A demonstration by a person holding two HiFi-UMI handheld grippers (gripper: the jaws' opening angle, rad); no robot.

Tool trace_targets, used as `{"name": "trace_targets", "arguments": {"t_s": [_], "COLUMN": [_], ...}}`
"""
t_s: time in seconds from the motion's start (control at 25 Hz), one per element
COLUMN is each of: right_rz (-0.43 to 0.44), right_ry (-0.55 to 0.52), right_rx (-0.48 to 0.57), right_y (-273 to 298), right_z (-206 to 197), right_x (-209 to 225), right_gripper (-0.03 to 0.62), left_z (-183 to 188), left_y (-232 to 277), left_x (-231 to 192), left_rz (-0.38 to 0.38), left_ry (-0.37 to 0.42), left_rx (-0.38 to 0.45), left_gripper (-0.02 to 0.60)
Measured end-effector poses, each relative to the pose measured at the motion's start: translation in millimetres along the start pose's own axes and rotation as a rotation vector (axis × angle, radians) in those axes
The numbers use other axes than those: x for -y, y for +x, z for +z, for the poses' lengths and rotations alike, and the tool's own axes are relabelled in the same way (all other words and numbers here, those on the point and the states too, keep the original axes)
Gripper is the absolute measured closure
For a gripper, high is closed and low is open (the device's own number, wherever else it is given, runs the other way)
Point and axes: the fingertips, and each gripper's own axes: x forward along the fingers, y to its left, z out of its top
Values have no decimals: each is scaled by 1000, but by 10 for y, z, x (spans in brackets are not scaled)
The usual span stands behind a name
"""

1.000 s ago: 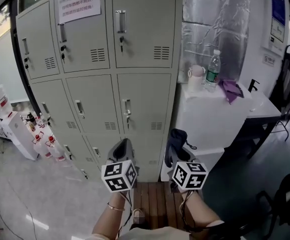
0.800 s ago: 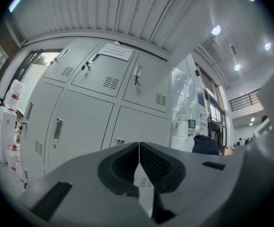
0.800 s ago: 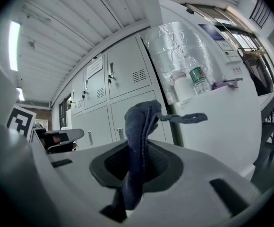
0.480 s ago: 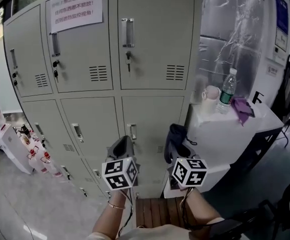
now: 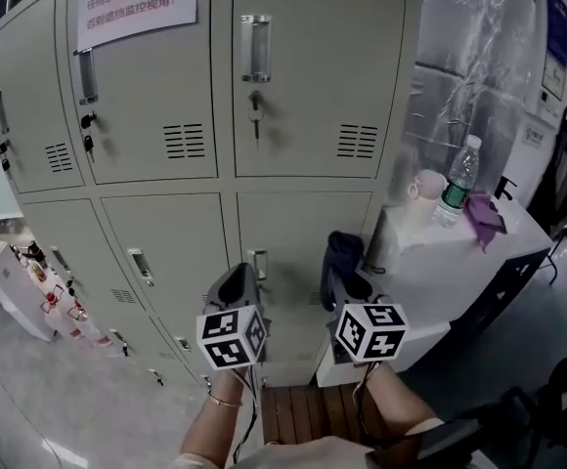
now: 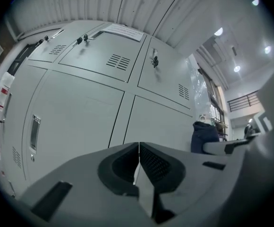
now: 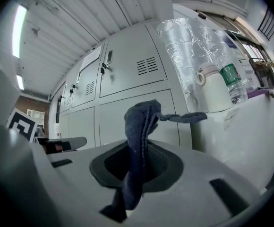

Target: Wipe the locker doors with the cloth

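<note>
Grey metal lockers (image 5: 303, 96) fill the wall ahead, with handles, keys and vents on each door. A dark blue cloth (image 5: 340, 262) sticks up from my right gripper (image 5: 347, 286), which is shut on it; in the right gripper view the cloth (image 7: 139, 141) stands up between the jaws of the right gripper (image 7: 136, 171), in front of a locker door (image 7: 132, 117). My left gripper (image 5: 237, 291) is held low before the lower doors, shut with nothing in it. The left gripper view shows the left gripper (image 6: 138, 167) with jaws pressed together below a pale locker door (image 6: 75, 112).
A white table (image 5: 459, 262) stands right of the lockers, carrying a water bottle (image 5: 459, 189), a white cup (image 5: 425, 186) and a purple cloth (image 5: 487, 218). Bottles and white boxes (image 5: 29, 281) sit on the floor at the left. A paper notice (image 5: 132, 3) hangs on an upper door.
The view has moved closer to the lockers and tilted up; the doors look larger. Both grippers keep their places low in the view, the right one still holding the cloth.
</note>
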Motion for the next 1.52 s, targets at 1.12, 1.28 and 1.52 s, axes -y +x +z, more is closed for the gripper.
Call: {"name": "trace_targets", "arguments": {"t_s": [1.12,1.28,1.52], "right_rz": [138,127,84], "right_ry": [-719,-834,-984], "right_rx": [81,88,89], "right_y": [-27,-2,84], "right_z": [1407,1755,2270], "right_x": [-94,-127,-142], "right_gripper": [551,551,551], "left_z": [1024,1272,1700], "left_y": [148,172,235], "left_x": [268,294,378], "left_rz": [51,52,32], "left_ry": [120,158,174], "left_rx": [58,75,112], "left_gripper": [572,572,572]}}
